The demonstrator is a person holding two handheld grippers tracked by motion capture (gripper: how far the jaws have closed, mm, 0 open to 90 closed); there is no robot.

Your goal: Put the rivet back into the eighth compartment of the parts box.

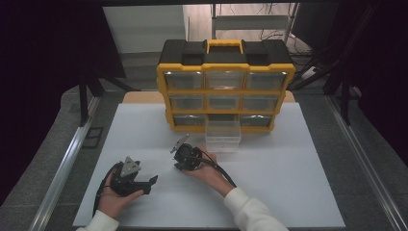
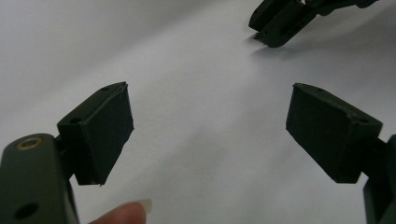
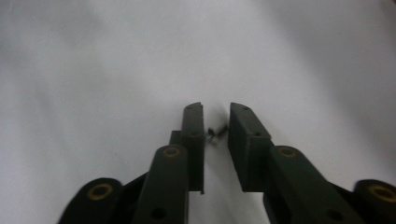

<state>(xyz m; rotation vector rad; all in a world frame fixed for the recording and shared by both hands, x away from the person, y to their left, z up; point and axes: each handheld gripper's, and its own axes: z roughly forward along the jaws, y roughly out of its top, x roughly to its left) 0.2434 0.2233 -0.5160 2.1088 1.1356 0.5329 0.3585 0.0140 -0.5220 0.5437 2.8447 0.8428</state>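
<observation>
A tiny dark screw lies crosswise in the narrow gap between the jaws of my right gripper, and seems to touch both. That gripper points down at the white board, left of a clear drawer pulled out of the yellow and black organizer. My left gripper rests low on the board at the front left, jaws wide open with nothing between them. The right gripper's jaw tips show at the top of the left gripper view.
The white board covers the table in front of the organizer. One drawer slot in the bottom row stands vacant behind the pulled drawer. A metal rail runs along the left side, another along the right. A fingertip shows by the left jaw.
</observation>
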